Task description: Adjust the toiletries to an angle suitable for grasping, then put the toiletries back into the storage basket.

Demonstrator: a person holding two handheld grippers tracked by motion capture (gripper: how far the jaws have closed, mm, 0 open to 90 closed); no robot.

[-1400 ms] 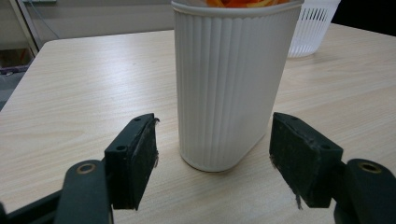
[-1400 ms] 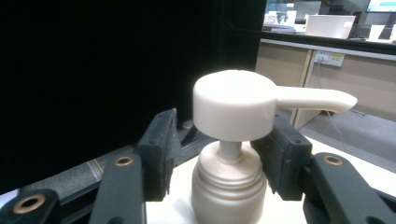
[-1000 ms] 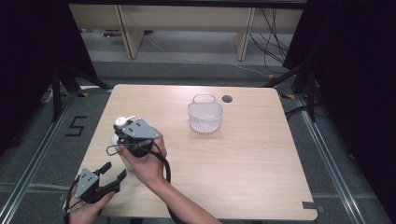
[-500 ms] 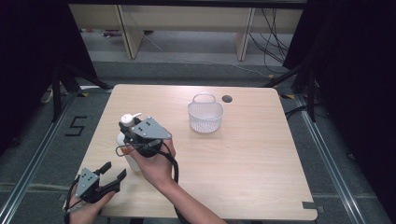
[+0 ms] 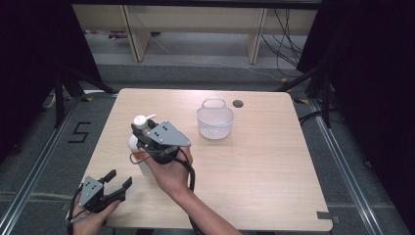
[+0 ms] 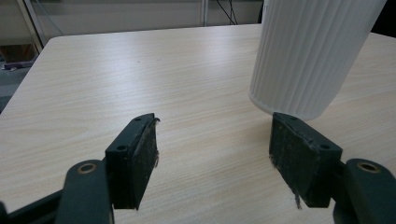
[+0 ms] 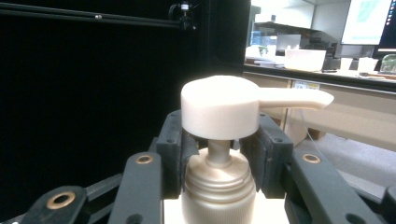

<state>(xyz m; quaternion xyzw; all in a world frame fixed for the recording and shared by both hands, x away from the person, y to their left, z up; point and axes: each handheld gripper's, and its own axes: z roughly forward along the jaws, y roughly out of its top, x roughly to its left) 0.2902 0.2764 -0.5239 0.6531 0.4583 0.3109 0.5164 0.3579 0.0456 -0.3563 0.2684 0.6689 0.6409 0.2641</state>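
1. The bottle (image 5: 137, 147), white with a pump head (image 7: 233, 105), is held upright over the left part of the desk (image 5: 254, 161), its ribbed base (image 6: 303, 56) lifted just off the wood.
2. The bottle is gripped at the neck, under the pump head, by the right tongs (image 5: 147, 139); in the right gripper view the two pads (image 7: 175, 154) are pressed against the collar from either side.
3. The spout is pointed towards the far right.
4. The right hand (image 5: 169, 171) is wrapped round the gripper's body, with its cable trailing along the forearm.
5. The left tongs (image 5: 117, 182) are held open and empty at the near left corner of the desk, with the bottle's base just beyond the right pad (image 6: 299, 158).
6. A white basket (image 5: 215, 120) is seen on the far middle of the desk, well apart from the bottle, with a dark round hole (image 5: 238, 104) just behind it.
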